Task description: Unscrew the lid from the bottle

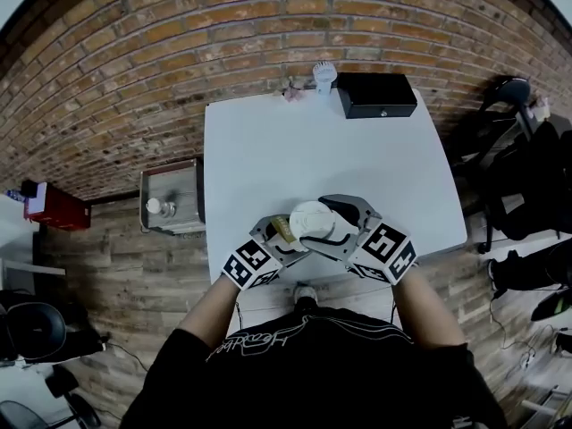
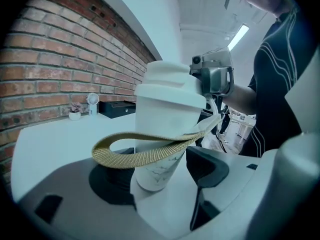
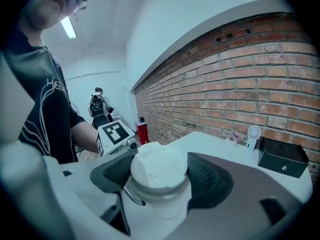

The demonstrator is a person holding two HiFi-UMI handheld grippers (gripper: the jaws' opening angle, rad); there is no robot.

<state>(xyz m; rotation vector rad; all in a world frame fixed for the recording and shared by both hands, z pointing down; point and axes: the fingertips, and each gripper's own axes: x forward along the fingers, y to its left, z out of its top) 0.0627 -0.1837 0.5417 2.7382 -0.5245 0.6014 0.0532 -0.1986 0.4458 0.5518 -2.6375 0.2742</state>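
Seemingly light but slick, the bottle (image 2: 165, 119) is clamped by left tongs (image 2: 156, 173), its lid (image 3: 159, 168) by right tongs (image 3: 158, 178).

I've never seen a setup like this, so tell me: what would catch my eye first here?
A white bottle with a tan woven strap, held at the near edge of the white table: the left gripper clamps its body, the right gripper its lid. Behind runs a red brick wall.
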